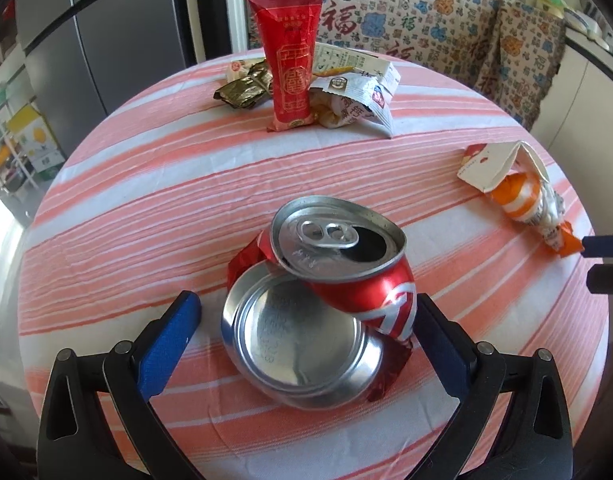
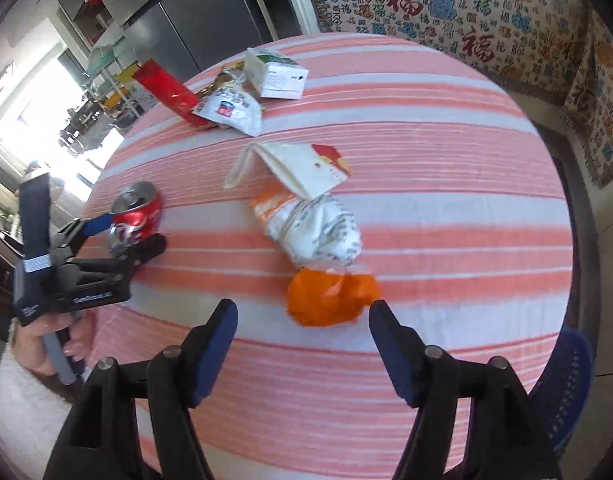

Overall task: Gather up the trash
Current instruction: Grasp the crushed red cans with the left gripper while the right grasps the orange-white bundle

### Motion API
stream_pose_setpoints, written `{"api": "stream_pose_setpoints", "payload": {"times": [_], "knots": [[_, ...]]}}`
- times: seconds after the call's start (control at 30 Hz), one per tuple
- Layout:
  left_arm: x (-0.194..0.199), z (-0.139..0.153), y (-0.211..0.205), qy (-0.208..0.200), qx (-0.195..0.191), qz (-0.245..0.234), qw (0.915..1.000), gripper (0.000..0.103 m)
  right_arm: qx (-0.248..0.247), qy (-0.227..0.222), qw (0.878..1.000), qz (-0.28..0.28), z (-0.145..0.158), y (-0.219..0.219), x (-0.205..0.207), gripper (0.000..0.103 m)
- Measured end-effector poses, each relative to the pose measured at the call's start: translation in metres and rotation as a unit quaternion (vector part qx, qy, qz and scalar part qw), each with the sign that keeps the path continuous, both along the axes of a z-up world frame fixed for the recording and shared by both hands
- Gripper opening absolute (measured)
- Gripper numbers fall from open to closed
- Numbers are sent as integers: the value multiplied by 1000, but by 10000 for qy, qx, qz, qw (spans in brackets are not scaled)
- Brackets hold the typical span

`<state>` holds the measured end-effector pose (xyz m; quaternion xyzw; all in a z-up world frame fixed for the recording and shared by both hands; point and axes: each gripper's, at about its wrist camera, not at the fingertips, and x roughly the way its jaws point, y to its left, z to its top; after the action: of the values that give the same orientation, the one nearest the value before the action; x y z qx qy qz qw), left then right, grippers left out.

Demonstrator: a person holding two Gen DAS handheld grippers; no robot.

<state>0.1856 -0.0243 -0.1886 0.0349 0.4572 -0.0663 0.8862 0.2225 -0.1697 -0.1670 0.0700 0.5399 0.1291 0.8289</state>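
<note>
The left gripper [image 1: 306, 332] hides part of the crushed red can [image 1: 322, 304], its jaws wide on either side; whether the pads touch it is unclear. Only the right wrist view shows the left hand [image 2: 46, 344]. The right gripper [image 2: 302, 316] stands wide, near the orange wrapper [image 2: 330, 300]. More wrappers [image 1: 306, 84] crowd the far edge of the striped table [image 1: 146, 200].

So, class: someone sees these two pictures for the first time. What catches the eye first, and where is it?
The crushed red can stands out first, lying on the striped tablecloth between the open fingers of the left gripper. Next comes the orange and white wrapper, just ahead of the open right gripper. A red packet rises from the litter pile at the table's far edge.
</note>
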Motion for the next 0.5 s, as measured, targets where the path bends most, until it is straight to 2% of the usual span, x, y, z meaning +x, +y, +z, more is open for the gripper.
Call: {"api": "stream_pose_setpoints", "payload": {"times": [0.07,0.2,0.27,0.37,0.43,0.47,0.5], "knots": [[-8,0,4,22,52,-119,9999,102,-60,47,9999,110,6,1,-5,70],[-13,2,10,52,-33,-179,9998,102,-688,-250,9963,440,19,6,-8,70],[-12,2,10,16,-35,-176,9998,102,-965,-389,9924,654,23,9,0,73],[-9,1,9,-27,-48,-187,9998,102,-1444,-372,9839,989,12,11,25,79],[-7,1,9,-39,-71,-183,9998,102,-1382,-302,9850,994,2,8,42,79],[-7,2,9,-44,-92,-179,9998,102,-1091,-200,9887,1009,-3,7,49,72],[-7,2,10,-47,-112,-173,9998,102,-799,-105,9916,1017,-5,6,50,61]]}}
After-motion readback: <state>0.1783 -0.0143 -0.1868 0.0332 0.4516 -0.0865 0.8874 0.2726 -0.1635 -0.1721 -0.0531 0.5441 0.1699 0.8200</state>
